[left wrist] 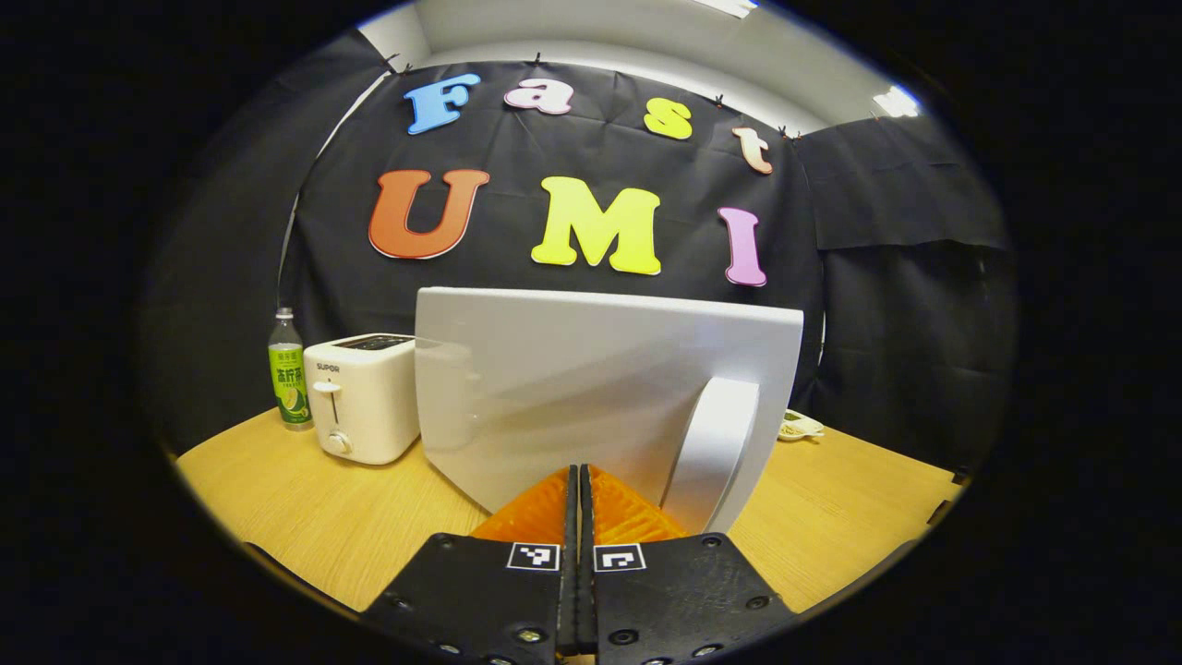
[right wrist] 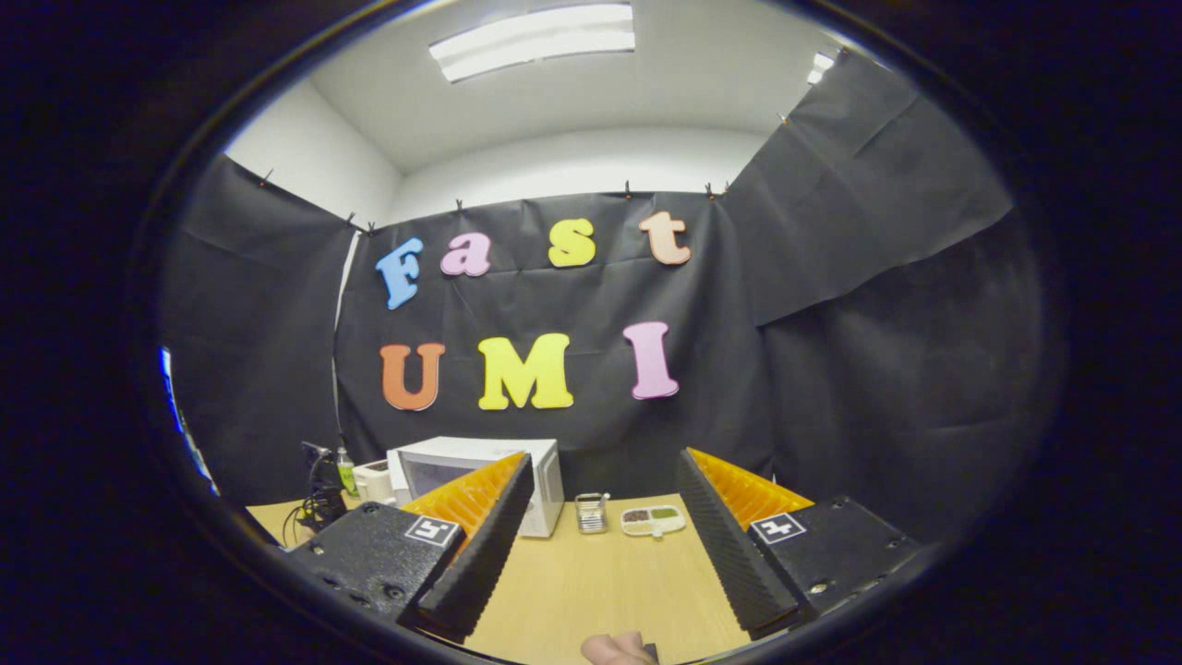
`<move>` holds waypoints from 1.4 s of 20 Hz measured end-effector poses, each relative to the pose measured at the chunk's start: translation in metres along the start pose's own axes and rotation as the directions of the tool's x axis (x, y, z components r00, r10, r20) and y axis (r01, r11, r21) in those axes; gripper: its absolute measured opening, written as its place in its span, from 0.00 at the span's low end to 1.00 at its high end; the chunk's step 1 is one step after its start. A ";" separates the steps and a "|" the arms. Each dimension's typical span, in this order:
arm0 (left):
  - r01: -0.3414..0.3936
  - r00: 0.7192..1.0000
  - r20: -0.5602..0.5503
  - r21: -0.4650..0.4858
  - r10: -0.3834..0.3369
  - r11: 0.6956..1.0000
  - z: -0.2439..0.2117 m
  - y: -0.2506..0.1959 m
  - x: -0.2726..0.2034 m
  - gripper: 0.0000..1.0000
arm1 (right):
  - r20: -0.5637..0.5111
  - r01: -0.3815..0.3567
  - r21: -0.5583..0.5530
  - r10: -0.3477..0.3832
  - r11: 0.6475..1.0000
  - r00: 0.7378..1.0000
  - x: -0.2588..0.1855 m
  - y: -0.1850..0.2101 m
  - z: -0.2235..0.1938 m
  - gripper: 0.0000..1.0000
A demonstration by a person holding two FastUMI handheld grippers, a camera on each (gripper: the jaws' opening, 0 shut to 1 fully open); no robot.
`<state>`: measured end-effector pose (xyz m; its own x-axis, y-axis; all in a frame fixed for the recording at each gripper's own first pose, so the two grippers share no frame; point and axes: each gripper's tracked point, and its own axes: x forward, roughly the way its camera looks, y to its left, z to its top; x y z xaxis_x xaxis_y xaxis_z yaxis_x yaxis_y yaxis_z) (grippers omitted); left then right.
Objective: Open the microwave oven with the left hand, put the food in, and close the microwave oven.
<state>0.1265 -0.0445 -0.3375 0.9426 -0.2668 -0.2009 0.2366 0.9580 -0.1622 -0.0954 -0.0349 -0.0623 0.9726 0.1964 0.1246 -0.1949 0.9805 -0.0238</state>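
Observation:
The white microwave (left wrist: pixel 572 388) stands very close in the left gripper view, its glossy front panel facing me with a curved silver handle (left wrist: pixel 713 453) at its right. My left gripper (left wrist: pixel 580 471) is shut with nothing between its fingers, tips at the panel's lower edge, just left of the handle. I cannot tell whether the door is ajar. In the right gripper view the microwave (right wrist: pixel 476 480) stands at the back of the table. The food, a white divided dish (right wrist: pixel 652 520), lies to its right and peeks out behind the microwave (left wrist: pixel 799 427). My right gripper (right wrist: pixel 605 457) hangs open above the table, well short of the dish.
A white toaster (left wrist: pixel 362 397) and a green-labelled bottle (left wrist: pixel 289 369) stand left of the microwave on the wooden table (left wrist: pixel 305 517). A small metal holder (right wrist: pixel 591 513) sits between microwave and dish. A dark item with cables (right wrist: pixel 319 503) is at the table's left. A fingertip (right wrist: pixel 617 649) shows at the bottom.

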 end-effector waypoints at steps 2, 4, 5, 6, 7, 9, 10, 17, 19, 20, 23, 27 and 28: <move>0.024 1.000 -0.002 -0.004 -0.024 1.000 -0.001 -0.010 0.011 0.00 | 0.000 0.011 -0.007 -0.011 1.000 1.000 0.003 -0.004 -0.004 0.99; 0.034 0.999 -0.001 -0.006 -0.034 0.999 0.002 -0.018 0.023 0.00 | -0.005 0.007 -0.010 -0.007 1.000 1.000 0.008 -0.002 -0.007 0.99; 0.032 0.999 0.001 -0.004 -0.032 0.999 0.004 -0.022 0.029 0.00 | -0.006 -0.003 -0.008 0.003 1.000 1.000 0.010 -0.001 -0.008 0.99; 0.031 1.000 -0.003 -0.001 -0.031 1.000 0.004 -0.026 0.037 0.00 | -0.006 -0.010 -0.003 0.010 1.000 1.000 0.013 -0.001 -0.009 0.99; 0.031 0.999 -0.008 0.003 -0.031 0.999 0.004 -0.030 0.043 0.00 | -0.007 -0.014 -0.002 0.014 1.000 1.000 0.015 -0.002 -0.011 0.99; 0.038 0.999 -0.015 0.019 -0.037 0.999 0.006 -0.040 0.056 0.00 | -0.014 -0.018 -0.001 0.018 1.000 1.000 0.022 -0.004 -0.016 0.99; 0.039 0.999 -0.016 0.026 -0.039 0.999 0.007 -0.045 0.064 0.00 | -0.018 -0.021 -0.001 0.021 1.000 1.000 0.026 -0.004 -0.019 0.99; -0.019 1.000 -0.019 -0.012 0.019 1.000 0.013 -0.065 0.120 0.00 | -0.066 -0.034 0.000 0.034 0.999 0.997 0.050 -0.008 -0.034 0.99; -0.038 0.999 -0.023 -0.034 0.038 0.999 0.017 -0.067 0.135 0.00 | -0.081 -0.038 -0.006 0.037 0.999 0.996 0.055 -0.009 -0.037 0.99; -0.048 0.999 -0.027 -0.046 0.047 0.998 0.018 -0.067 0.142 0.00 | -0.095 -0.035 -0.006 0.034 0.999 0.995 0.056 -0.009 -0.042 0.99; -0.067 0.997 -0.031 -0.077 0.065 0.995 0.023 -0.072 0.167 0.00 | -0.103 -0.041 -0.005 0.040 0.999 0.994 0.060 -0.009 -0.045 0.99; -0.109 0.992 -0.068 -0.100 0.102 0.989 0.018 -0.068 0.187 0.00 | -0.131 -0.023 -0.002 0.023 1.000 0.991 0.066 -0.016 -0.059 1.00; -0.108 0.994 -0.040 -0.127 0.103 0.986 0.025 -0.068 0.188 0.03 | -0.138 -0.007 0.001 0.007 1.000 0.990 0.069 -0.018 -0.061 1.00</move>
<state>0.2932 -0.1573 -0.3403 0.9517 -0.1706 -0.2554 0.1019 0.9598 -0.2615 -0.0174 -0.0392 -0.1141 0.9794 0.2014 -0.0140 -0.2017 0.9792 -0.0239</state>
